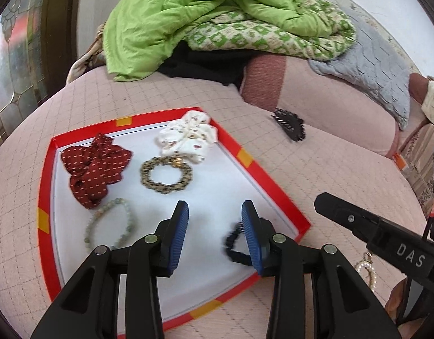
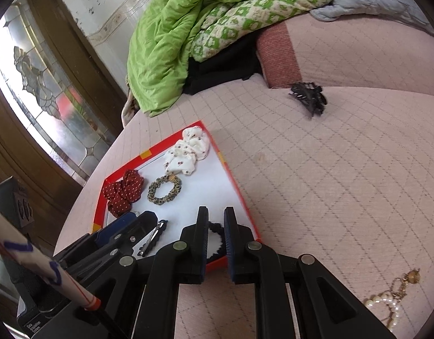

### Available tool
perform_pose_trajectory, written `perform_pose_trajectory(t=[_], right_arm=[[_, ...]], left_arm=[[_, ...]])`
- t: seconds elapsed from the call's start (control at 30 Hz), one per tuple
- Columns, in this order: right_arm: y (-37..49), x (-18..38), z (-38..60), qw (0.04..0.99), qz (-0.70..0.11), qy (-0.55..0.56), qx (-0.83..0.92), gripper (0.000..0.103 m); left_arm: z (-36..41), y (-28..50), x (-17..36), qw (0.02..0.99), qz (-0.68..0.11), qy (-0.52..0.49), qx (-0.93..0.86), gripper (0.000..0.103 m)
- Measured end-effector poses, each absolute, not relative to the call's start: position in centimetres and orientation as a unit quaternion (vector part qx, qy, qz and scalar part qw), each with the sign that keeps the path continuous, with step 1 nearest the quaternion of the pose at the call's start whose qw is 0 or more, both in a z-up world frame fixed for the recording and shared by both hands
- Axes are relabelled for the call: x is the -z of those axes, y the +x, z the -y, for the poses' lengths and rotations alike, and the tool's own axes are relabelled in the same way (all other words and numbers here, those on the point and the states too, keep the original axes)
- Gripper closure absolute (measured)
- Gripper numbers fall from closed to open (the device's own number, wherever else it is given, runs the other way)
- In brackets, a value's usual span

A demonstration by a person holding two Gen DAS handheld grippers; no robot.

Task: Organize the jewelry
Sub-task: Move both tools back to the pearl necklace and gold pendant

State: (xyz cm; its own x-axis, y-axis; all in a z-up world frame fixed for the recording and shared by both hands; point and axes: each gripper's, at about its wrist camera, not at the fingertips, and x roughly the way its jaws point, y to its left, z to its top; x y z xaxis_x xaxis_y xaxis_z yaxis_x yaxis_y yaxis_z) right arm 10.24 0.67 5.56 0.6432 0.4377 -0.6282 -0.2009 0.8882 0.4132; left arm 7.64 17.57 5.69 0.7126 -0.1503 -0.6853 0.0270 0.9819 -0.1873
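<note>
Your black scrunchie (image 1: 237, 244) lies ruffled in the tray (image 1: 262, 169), near its right corner. Your left gripper (image 1: 214, 234) hangs above, fingers apart; your right gripper (image 2: 216, 243) nearly closed, empty. Bare bed (image 2: 330, 183) lies right.

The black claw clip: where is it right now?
The black claw clip lies on the pink quilted bed, outside the red-rimmed tray, beyond its far right corner near the white scrunchie.
</note>
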Motion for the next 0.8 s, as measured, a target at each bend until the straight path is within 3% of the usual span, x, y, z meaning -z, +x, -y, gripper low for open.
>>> perform_pose_trajectory(t=[0.43, 0.6, 0.8], right_arm=[[7.1, -7.8, 7.2, 0.903, -0.363, 0.185, -0.135, 0.09], [3.8, -7.8, 12.9, 0.906, -0.353, 0.21, -0.102, 0.079], [1.5, -6.0, 18.7, 0.901, -0.368, 0.22, -0.057, 0.079]], left_arm=[[-10.1, 5.8, -6.0, 0.905, -0.391, -0.05, 0.159, 0.064], [-5.2, 4.7, -4.7, 0.872, -0.426, -0.036, 0.24, 0.063], [-0.4, 3.8, -2.3, 0.831, -0.469, -0.007, 0.298, 0.063]])
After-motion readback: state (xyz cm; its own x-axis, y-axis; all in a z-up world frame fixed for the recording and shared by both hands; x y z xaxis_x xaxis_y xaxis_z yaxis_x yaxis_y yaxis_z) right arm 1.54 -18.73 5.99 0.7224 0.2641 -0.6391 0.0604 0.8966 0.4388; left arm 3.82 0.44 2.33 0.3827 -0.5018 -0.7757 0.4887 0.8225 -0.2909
